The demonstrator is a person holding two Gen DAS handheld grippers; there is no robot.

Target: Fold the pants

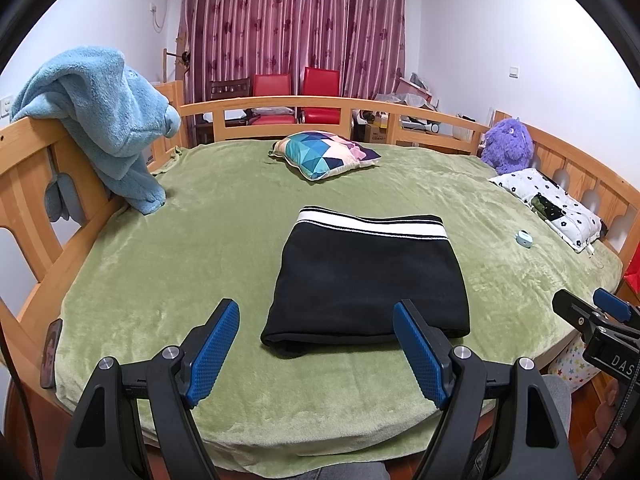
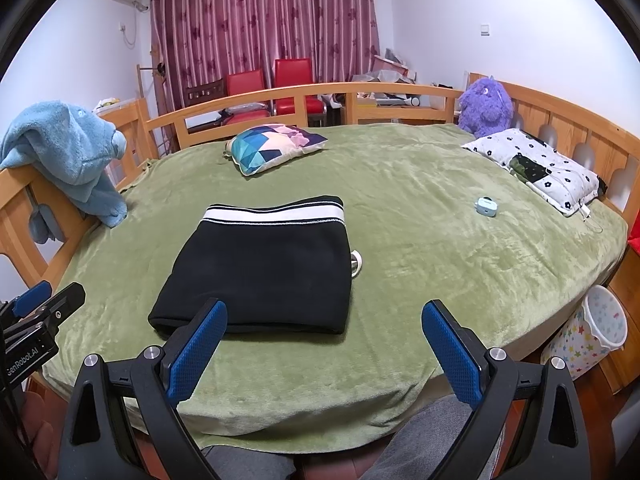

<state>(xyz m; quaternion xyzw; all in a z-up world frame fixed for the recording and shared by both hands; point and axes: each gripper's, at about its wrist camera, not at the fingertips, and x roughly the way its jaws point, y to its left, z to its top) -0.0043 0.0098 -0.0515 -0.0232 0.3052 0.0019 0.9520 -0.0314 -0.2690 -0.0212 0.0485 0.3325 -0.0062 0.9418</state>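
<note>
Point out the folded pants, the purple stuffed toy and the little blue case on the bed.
folded pants [image 1: 368, 280], left wrist view, middle of the black cloth.
purple stuffed toy [image 2: 485, 106], right wrist view, middle of its furry body.
little blue case [image 2: 486, 206], right wrist view, middle of its top.

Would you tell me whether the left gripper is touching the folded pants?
Apart: in the right wrist view the left gripper sits clear of the pants.

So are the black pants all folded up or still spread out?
Folded. The black pants lie as a compact rectangle on the green blanket, white waistband on the far edge, a doubled fold nearest the cameras, no legs sticking out.
</note>
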